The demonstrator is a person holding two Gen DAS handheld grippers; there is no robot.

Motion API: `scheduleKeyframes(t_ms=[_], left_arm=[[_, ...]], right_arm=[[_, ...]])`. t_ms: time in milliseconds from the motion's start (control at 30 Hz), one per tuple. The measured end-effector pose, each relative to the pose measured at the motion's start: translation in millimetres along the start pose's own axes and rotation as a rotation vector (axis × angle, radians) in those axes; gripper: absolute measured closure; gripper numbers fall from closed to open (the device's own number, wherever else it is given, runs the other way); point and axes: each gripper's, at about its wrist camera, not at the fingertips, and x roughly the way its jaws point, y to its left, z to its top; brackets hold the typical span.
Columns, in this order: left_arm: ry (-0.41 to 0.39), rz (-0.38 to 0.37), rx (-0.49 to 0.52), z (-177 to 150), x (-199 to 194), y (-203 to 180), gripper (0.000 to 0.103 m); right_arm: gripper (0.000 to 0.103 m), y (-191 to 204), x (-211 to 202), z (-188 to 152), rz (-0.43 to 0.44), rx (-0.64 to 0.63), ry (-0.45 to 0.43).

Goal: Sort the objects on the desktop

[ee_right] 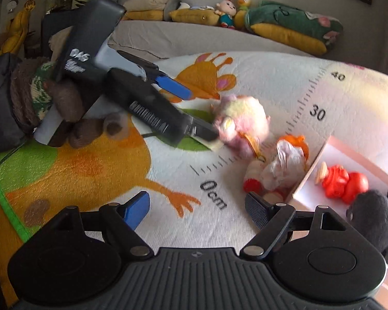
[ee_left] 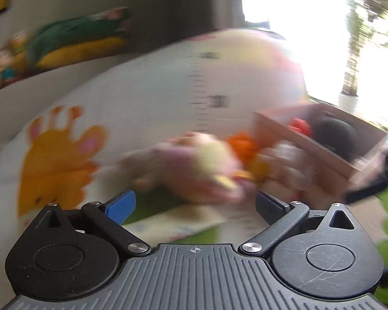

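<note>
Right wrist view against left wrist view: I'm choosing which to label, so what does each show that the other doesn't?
Only the right wrist view shows the left gripper from outside, its gloved hand, and the ruler's readable numbers. Only the left wrist view shows a bright window and a potted plant. Both show the pink plush toy, the orange toy, the red toy and dark plush in the cardboard box.

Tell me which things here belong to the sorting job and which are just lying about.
Job things:
pink plush toy, left gripper reaching at it
orange-topped toy in plastic wrap
cardboard box, holding red figures and dark plush
right gripper, open

Lying about:
printed mat
pillows and dolls on the ledge behind
</note>
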Motion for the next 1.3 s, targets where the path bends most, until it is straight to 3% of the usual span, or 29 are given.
scheduleKeyframes(t_ms=[100,167,333,367,400,433,700,733,800,933,1067,1300], left_arm=[[0.032,-0.127,0.07,0,11,-24,0.002],[0.053,-0.16,0.098,1,24,-39,0.002],[0.087,-0.075,0.193,5,53,-71,0.004],[0.09,-0.076,0.196,5,57,-71,0.012],[0.097,-0.091,0.188,6,59,-71,0.029],[0.106,-0.103,0.174,7,62,-70,0.034],[0.096,-0.115,0.118,7,71,-65,0.027],[0.096,-0.114,0.115,6,70,-65,0.029],[0.098,-0.11,0.118,8,72,-67,0.049],[0.089,-0.111,0.144,5,64,-74,0.051],[0.107,-0.051,0.128,-5,42,-71,0.051],[0.178,0.144,-0.054,-43,-25,-19,0.048]], right_arm=[[0.021,-3,-12,-12,-0.003,0.021,0.015],[0.022,-5,-21,-20,-0.013,0.039,0.024],[0.022,-15,-39,-36,-0.04,0.088,0.014],[0.022,-18,-41,-38,-0.045,0.097,0.012],[0.022,-20,-43,-40,-0.049,0.106,0.011],[0.022,-22,-44,-42,-0.053,0.114,0.008],[0.022,-30,-46,-55,-0.049,0.171,-0.005],[0.022,-31,-46,-55,-0.049,0.174,-0.007],[0.022,-30,-48,-57,-0.052,0.18,-0.008],[0.022,-31,-46,-53,-0.059,0.177,-0.009],[0.021,-28,-45,-46,-0.056,0.17,-0.029],[0.021,-19,-15,-14,-0.009,0.124,-0.056]])
